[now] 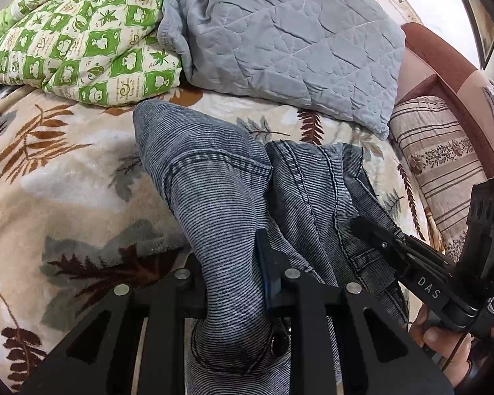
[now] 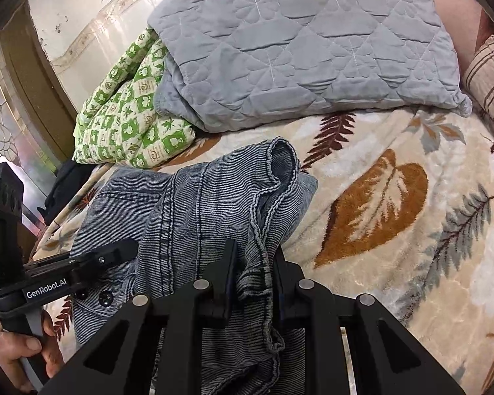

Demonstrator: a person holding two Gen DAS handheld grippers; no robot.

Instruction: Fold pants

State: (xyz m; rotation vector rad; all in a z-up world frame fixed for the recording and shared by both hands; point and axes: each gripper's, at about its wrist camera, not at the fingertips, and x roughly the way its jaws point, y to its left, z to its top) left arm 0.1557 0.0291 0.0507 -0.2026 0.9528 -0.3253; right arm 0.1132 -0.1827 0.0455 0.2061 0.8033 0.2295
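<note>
The pants are grey-blue striped denim [image 1: 207, 171], bunched on a leaf-patterned blanket; they also show in the right wrist view [image 2: 214, 191]. My left gripper [image 1: 229, 263] is shut on a thick fold of the denim, which runs between its fingers. My right gripper [image 2: 253, 263] is shut on a bunched, hemmed edge of the pants. The right gripper also shows at the right of the left wrist view [image 1: 372, 230], against the denim. The left gripper shows at the left of the right wrist view [image 2: 122, 250], on the same garment. The two grippers are close together.
A cream blanket [image 2: 395, 230] with brown and grey leaves covers the bed. A grey quilted cover [image 1: 280, 33] and a green-and-white checked quilt [image 1: 75, 39] lie behind the pants. A striped pillow [image 1: 438, 151] and a brown headboard [image 1: 444, 62] are at the right.
</note>
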